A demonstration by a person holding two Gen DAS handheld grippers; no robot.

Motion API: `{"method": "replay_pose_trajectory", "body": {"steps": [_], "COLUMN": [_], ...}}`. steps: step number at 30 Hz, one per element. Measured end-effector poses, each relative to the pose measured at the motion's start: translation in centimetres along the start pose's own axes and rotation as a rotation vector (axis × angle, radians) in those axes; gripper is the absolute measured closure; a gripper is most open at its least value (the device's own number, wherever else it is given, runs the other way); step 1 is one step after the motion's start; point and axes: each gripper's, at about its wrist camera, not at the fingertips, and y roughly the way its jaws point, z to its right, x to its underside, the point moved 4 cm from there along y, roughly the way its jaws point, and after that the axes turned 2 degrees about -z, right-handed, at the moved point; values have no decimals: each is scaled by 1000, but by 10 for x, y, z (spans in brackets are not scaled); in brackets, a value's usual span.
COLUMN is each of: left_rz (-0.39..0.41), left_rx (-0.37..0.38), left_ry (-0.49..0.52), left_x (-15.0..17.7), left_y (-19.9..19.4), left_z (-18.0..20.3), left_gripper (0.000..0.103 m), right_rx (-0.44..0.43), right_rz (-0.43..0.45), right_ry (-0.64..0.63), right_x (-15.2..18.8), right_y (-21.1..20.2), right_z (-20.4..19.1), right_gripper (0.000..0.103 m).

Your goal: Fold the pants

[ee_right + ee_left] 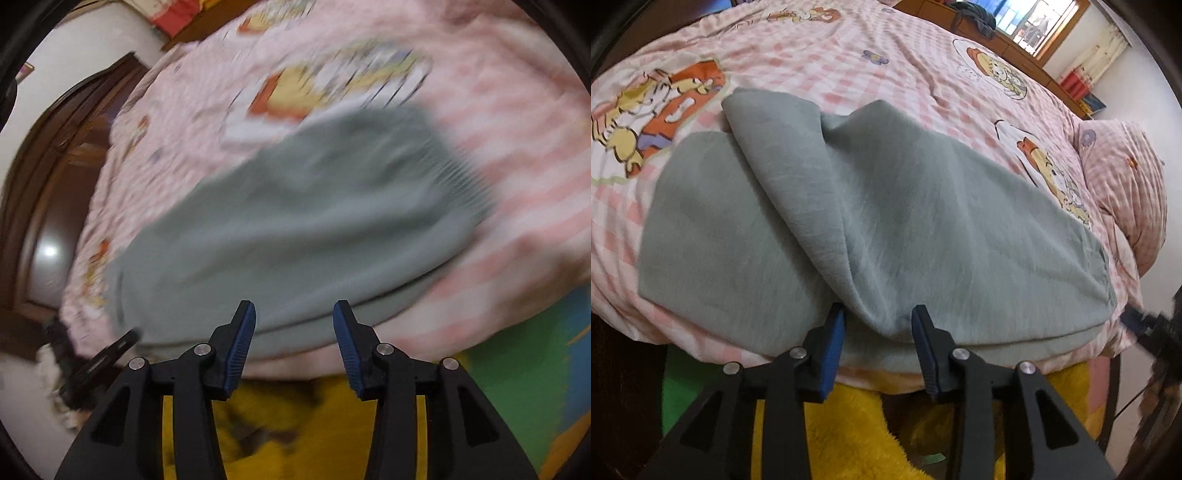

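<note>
left hand-held gripper spread, angled down at grey pants | right hand-held gripper spread, empty

Daylit room, one view sharp, one smeared

Left wrist view is evenly bright and mostly crisp; light enters from the window at upper right, blown out. Right wrist view is streaked with motion blur across bedspread and pants, with glare on the door at left. Both bend strongly at dark rims.
</note>
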Motion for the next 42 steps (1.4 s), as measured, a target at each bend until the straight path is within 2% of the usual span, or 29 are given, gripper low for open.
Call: {"method": "replay_pose_trajectory", "body": {"steps": [8,12,21,22,26,28,29,30,34,37,42], "left_rz": [17,23,37,38,47,53,62,67,102,124,104], "left_rx": [33,50,69,68,60,51,39,37,54,43,21], "left_ry": [-29,-51,-67,-69,-68,-68,-62,-59,-52,-10,13], "left_x": [-6,-6,-5,-5,-5,-5,-6,-6,-5,-1,11], "left_y": [3,5,5,6,6,4,3,1,-13,-25,-28], "left_z": [-1,-4,-6,-6,-5,-6,-7,-8,-8,-2,-1], "left_gripper": [65,65,65,65,65,73,90,94,99,99,99], "right_rx": [-199,-233,-257,-255,-220,-251,-272,-298,-356,-353,-328], "right_rz": [-133,-155,-1,6,30,31,35,42,65,70,37], "right_ry": [77,129,185,184,163,173,182,190,175,146,131], "right_x": [37,45,31,29,30,30,30,29,28,32,46], "right_y": [66,83,72,73,71,68,65,61,44,35,37], "right_z": [-43,-49,-49,-50,-51,-49,-48,-46,-50,-54,-48], "right_gripper": [58,58,59,60,85,91,95,97,99,99,99]}}
